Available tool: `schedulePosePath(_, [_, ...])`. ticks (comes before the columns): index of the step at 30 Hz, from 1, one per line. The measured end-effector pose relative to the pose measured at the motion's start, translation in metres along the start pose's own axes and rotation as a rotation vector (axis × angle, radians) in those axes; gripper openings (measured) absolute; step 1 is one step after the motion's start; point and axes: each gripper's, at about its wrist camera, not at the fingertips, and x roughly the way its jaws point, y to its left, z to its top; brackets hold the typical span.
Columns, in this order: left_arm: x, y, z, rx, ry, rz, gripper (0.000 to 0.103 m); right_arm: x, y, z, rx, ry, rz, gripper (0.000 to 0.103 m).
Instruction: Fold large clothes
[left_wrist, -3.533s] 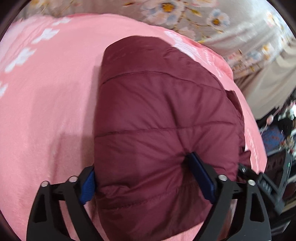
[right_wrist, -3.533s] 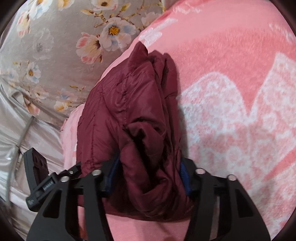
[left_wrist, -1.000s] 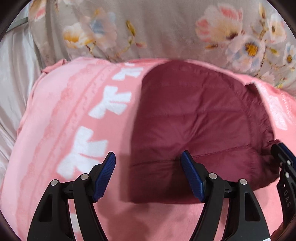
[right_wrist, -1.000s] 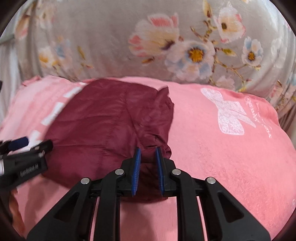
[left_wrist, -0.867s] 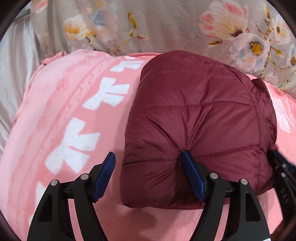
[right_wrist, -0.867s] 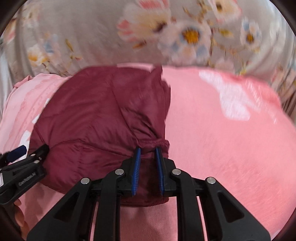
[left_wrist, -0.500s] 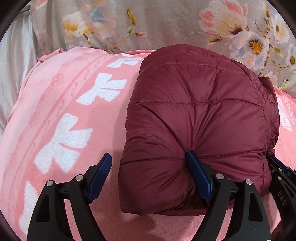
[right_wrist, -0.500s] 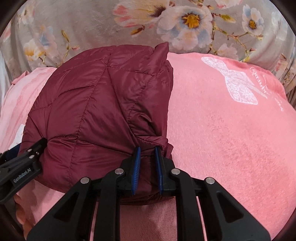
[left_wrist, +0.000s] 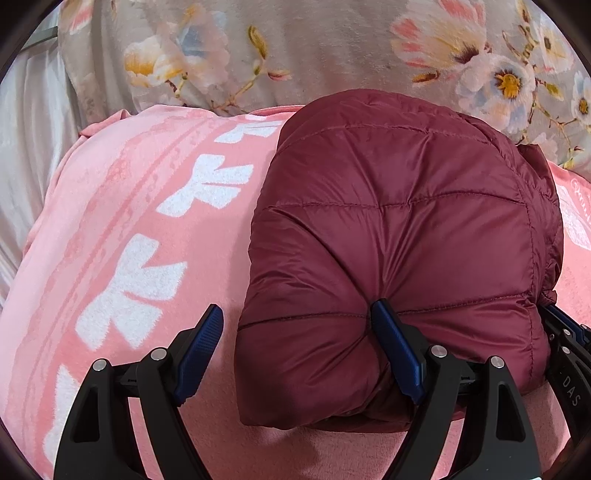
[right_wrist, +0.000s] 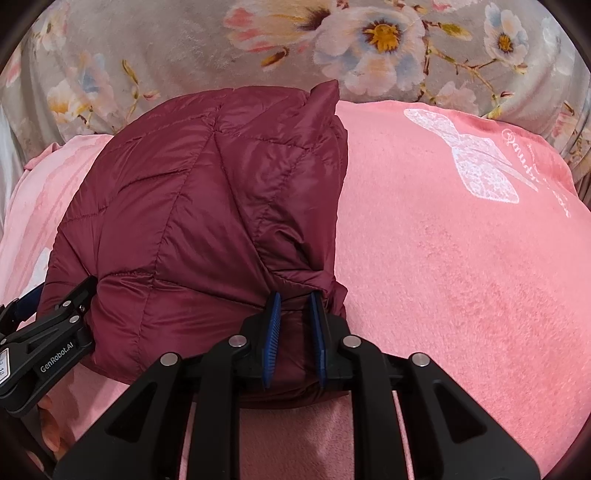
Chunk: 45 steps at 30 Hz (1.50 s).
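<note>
A maroon quilted puffer jacket (left_wrist: 399, 240) lies folded into a thick bundle on a pink blanket (left_wrist: 147, 229). My left gripper (left_wrist: 295, 332) is open at the bundle's near left corner; its right finger (left_wrist: 395, 347) presses into the padding and its left finger (left_wrist: 201, 343) stands clear over the blanket. In the right wrist view the jacket (right_wrist: 207, 221) fills the left half. My right gripper (right_wrist: 294, 325) is shut on a fold at the jacket's near right edge. The left gripper's body (right_wrist: 48, 343) shows at the left there.
A grey floral quilt (left_wrist: 332, 48) lies bunched behind the blanket, also in the right wrist view (right_wrist: 369, 44). The pink blanket (right_wrist: 461, 258) with a white bow print stretches right of the jacket. Pale satin fabric (left_wrist: 26, 147) lies at the far left.
Both grippers have swung round with the jacket, so the floral quilt now lies behind it. The right gripper has closed on the jacket's edge. The left gripper stays open and has slid nearer.
</note>
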Motion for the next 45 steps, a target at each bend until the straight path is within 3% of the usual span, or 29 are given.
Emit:
schedulePosePath(15, [0.000,-0.001,0.000,0.006,-0.003,0.008,0.082,0.001,0.003,0.000,-0.006,0.006,-0.005,0.015])
schedulePosePath(21, [-0.004,0.001,0.000,0.000,-0.025,0.000,0.081,0.000,-0.007,0.001,0.033,0.005,0.038,0.017])
schedulePosePath(23, [-0.009,0.006,-0.003,-0.012,-0.033,-0.015,0.081,-0.011,-0.014,-0.002,0.057,-0.014,0.042,0.027])
schedulePosePath(24, [-0.016,0.010,-0.007,-0.025,-0.035,-0.029,0.081,-0.019,-0.016,-0.006,0.060,-0.018,0.029,0.048])
schedulePosePath(28, [-0.051,0.021,-0.039,-0.048,-0.043,-0.082,0.087,-0.074,-0.024,-0.047,0.025,-0.096,0.061,0.073])
schedulePosePath(31, [-0.076,0.020,-0.068,-0.013,-0.035,-0.095,0.087,-0.101,-0.024,-0.082,-0.008,-0.090,0.061,0.080])
schedulePosePath(33, [-0.090,0.018,-0.081,0.016,-0.045,-0.091,0.087,-0.120,-0.022,-0.098,-0.022,-0.097,0.057,0.093])
schedulePosePath(35, [-0.104,0.016,-0.094,0.039,-0.064,-0.067,0.088,-0.136,-0.023,-0.113,-0.019,-0.125,0.053,0.096])
schedulePosePath(45, [-0.144,0.015,-0.143,0.060,-0.052,-0.031,0.089,-0.166,-0.023,-0.154,-0.011,-0.081,0.016,0.097])
